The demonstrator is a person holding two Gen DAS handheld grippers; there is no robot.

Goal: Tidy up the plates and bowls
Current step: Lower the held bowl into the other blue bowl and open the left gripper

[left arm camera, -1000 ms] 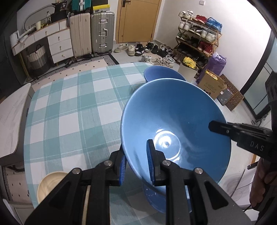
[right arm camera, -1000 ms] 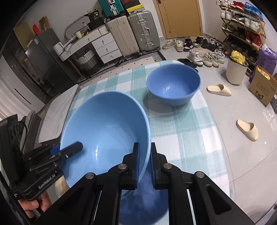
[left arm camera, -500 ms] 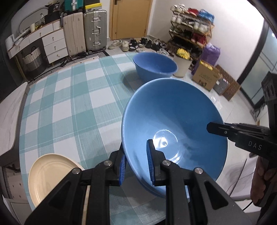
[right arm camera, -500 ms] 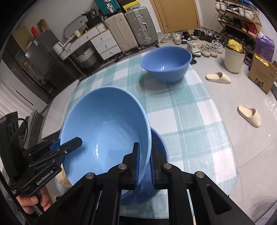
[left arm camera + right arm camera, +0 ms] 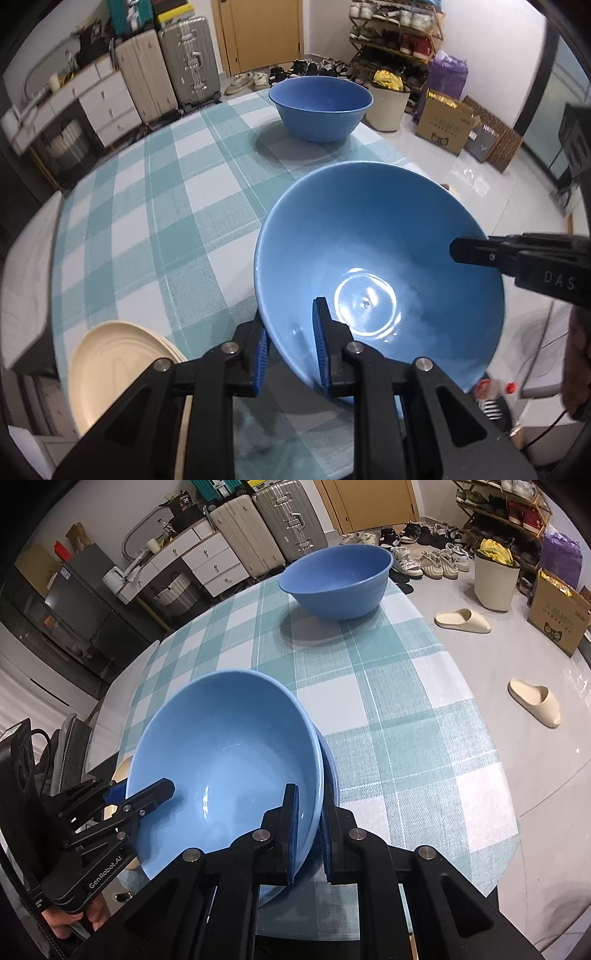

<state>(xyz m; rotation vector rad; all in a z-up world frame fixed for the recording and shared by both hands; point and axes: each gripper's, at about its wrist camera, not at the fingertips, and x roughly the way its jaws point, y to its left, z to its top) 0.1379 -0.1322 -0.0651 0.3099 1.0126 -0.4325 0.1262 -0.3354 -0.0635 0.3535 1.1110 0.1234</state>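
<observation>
Both tongs, left [image 5: 289, 356] and right [image 5: 309, 836], clamp opposite rims of the big bowl [image 5: 225, 760], tilted over a second bowl [image 5: 330, 771] just beneath. Risk: uneven release, so it seats crooked, slides, knocks the plate [image 5: 118, 365] beside the left tongs.

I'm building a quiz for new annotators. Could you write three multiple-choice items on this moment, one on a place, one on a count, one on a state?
1. Where does the cream plate lie?
A. inside the far bowl
B. on the checked cloth by the near edge, left of the held bowl in the left wrist view
C. on the floor

2. How many blue bowls show in the right wrist view?
A. one
B. two
C. three

3. How is the held bowl gripped?
A. by the left gripper alone
B. by both grippers, right gripper too, on opposite rims
C. by neither

Key: 1 B, it lies on the cloth; 2 C, the held bowl, one under it, the far bowl; 3 B, both sets of pads pinch the rim.
</observation>
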